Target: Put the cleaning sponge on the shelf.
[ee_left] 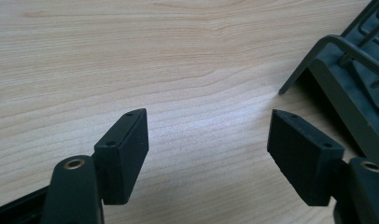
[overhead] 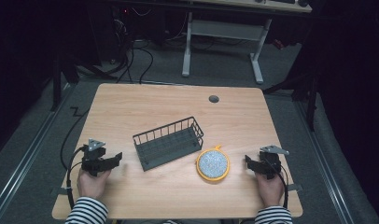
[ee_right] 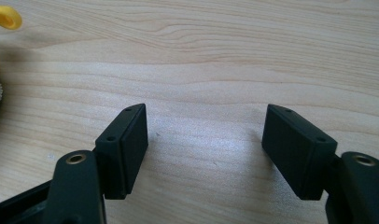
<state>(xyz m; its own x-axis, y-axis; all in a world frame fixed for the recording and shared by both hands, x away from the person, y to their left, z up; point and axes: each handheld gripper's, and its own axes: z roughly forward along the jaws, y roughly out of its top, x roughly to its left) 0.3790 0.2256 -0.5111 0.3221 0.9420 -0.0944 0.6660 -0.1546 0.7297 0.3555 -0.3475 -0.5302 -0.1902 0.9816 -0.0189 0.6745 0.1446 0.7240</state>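
Dark floor with trailing cables surrounds a light wooden table (overhead: 145, 105), and a white-legged desk stands beyond it at twelve o'clock. Near the table's middle lies a dark wire basket (overhead: 168, 142), set askew with its long side running from about eight o'clock up toward two. Just beside the basket, at its four o'clock, sits a round yellow-rimmed scrubber (overhead: 213, 164) with a speckled grey face and a small yellow loop at its top edge; whether it touches the basket cannot be told.

At the table's eight o'clock the left gripper (overhead: 114, 158) is held low over the wood, pointing toward three o'clock at the basket's near left corner, close to it but apart. Its jaws stand apart with only bare table between them; in the left gripper view the basket's corner (ee_left: 346, 70) shows at two o'clock, beyond the right-hand jaw.

At the table's four o'clock the right gripper (overhead: 249, 162) points toward nine o'clock at the scrubber, near it but not touching. Its jaws are likewise spread wide over bare wood, and in the right gripper view the scrubber's yellow rim and loop (ee_right: 4, 17) show at ten o'clock
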